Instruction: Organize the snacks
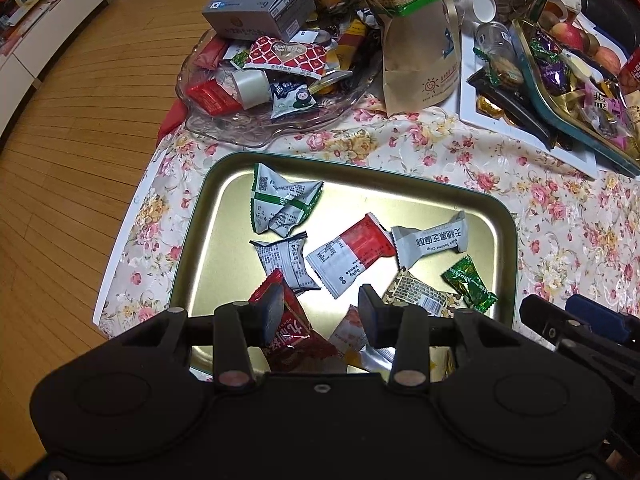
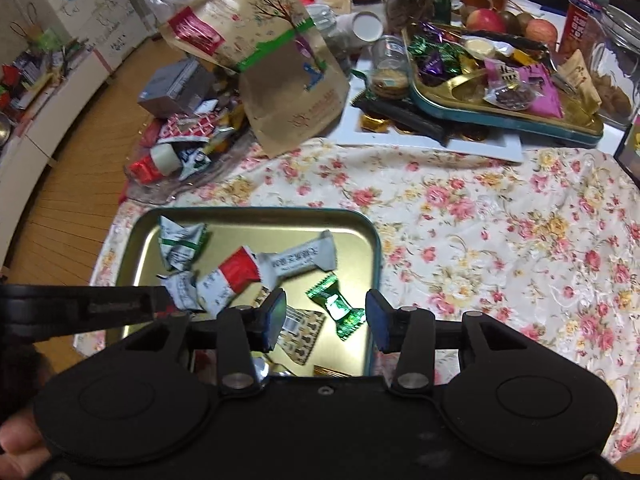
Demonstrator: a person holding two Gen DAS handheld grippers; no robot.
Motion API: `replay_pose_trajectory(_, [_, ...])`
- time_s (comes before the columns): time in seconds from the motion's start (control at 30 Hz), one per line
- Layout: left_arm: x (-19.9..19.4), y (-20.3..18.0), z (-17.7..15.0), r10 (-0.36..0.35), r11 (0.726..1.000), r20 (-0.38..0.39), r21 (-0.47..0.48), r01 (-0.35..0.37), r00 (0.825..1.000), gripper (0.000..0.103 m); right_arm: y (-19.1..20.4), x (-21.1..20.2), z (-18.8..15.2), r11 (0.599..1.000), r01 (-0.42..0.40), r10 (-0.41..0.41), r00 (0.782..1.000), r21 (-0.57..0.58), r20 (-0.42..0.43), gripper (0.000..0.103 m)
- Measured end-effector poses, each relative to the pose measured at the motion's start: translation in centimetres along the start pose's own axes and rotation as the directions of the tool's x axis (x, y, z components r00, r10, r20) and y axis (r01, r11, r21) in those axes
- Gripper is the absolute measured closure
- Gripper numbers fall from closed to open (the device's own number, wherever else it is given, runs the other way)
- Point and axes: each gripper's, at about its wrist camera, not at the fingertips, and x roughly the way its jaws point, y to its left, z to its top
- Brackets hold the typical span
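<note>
A gold tray with a teal rim lies on the floral cloth and holds several wrapped snacks. Among them are a green-and-white packet, a red-and-white packet, a white sesame bar and a green candy. My left gripper hovers open over the tray's near end, its left finger just above a dark red packet. My right gripper is open too, with the green candy lying in the tray below its gap, not pressed by the pads.
A glass dish heaped with snacks and a grey box sit behind the tray, beside a kraft bag. At the back right a teal tray of candies rests on a white board. The table's left edge drops to a wooden floor.
</note>
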Motion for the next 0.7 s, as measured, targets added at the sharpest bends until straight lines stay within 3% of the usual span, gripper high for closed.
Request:
replay_pose_trajectory(0.2, [0.2,-0.6,-0.3,0.012,1.000,-0.012,0.028,-0.012,1.000,0.054,-0.3,0.7,-0.3,0.999,0.041,-0.041,0.998,-0.001,-0.037,0.057])
replay_pose_trajectory(0.7, [0.5,-1.3,-0.7,0.015,0.998,-0.033,0.061,-0.012,0.999,0.054,0.0,1.3,-0.5,0.999,0.051,-0.051,0.996,-0.008,-0.067,0.057])
